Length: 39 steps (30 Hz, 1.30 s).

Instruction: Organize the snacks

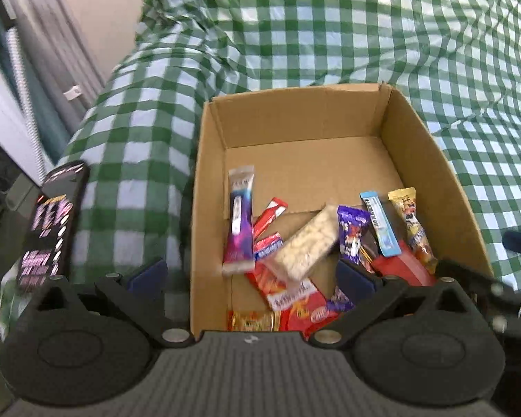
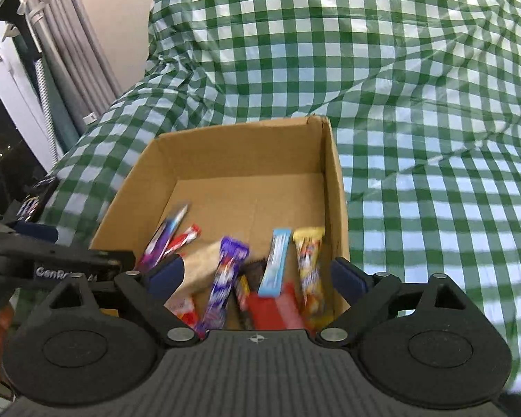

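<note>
Both tools hang above the near end of the box [image 1: 392, 160], which sits on a surface draped in a green checked cloth [image 1: 330, 34]; what lies under the cloth cannot be told.

**Tool state**
- Left tool [image 1: 251, 274]: jaws spread wide, nothing between the pads. The pale bar [image 1: 304, 243] lies below the gap, blurred, apart from both pads.
- Right tool [image 2: 257, 276]: jaws likewise spread wide and empty – snacks show beneath the gap, none pressed by a pad.

**Progress**
A good number of snacks already lie in the box, all crowded at the near end; the far half of the floor is bare card. No loose snack shows on the cloth in either view. Judged from this, collection is largely done. What may remain is tidying: the pile overlaps and does not line up. A dark phone [image 1: 57, 222] stands at the left, outside the box.

**Orientation of the snacks**
- Purple stick [image 1: 241, 222]: long axis near to far, leaning against the left wall.
- Pale bar: long axis diagonal, far end toward the right.
- Blue stick [image 1: 380, 224] and yellow pack [image 1: 413, 226]: side by side near the right wall, long axes roughly near to far, slightly fanned.
- Purple pack [image 1: 352, 236]: just left of the blue stick, also near to far.
- Red packs [image 1: 271, 217]: mixed directions, partly buried – exact lie unclear
</note>
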Motion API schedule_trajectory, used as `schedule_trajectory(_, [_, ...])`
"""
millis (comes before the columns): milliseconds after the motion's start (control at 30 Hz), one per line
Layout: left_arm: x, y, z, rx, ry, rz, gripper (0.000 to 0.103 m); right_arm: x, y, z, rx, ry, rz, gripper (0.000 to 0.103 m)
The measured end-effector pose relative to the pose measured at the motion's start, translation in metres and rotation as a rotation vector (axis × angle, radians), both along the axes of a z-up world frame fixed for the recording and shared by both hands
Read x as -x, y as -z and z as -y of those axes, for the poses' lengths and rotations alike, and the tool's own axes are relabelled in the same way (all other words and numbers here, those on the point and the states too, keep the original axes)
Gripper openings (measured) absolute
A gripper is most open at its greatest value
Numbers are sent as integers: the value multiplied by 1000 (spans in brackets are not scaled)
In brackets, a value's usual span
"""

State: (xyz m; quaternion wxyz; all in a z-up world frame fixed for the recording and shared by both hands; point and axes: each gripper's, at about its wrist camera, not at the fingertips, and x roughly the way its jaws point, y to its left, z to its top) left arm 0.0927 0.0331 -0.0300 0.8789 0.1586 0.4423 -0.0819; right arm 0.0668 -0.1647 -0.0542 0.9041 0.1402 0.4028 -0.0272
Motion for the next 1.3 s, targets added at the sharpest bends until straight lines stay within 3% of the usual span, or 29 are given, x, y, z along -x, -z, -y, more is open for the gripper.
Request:
schedule_trajectory(167, [44, -9, -12, 11, -45, 32, 103, 44, -13, -20, -4, -5, 2, 97])
schedule_trajectory(400, [95, -17, -26, 21, -94, 90, 103, 93, -31, -41, 72, -24, 60, 99])
schedule_trajectory(600, [124, -22, -33, 56, -103, 76, 103, 123, -40, -44, 107, -12, 98, 101])
schedule_trajectory(900, [150, -22, -30, 41, -72, 67, 103, 152, -49, -45, 145, 21, 134, 102])
schedule_trajectory(1300, [158, -15, -28, 26, -67, 44, 103, 161, -48, -50, 193, 12, 138, 102])
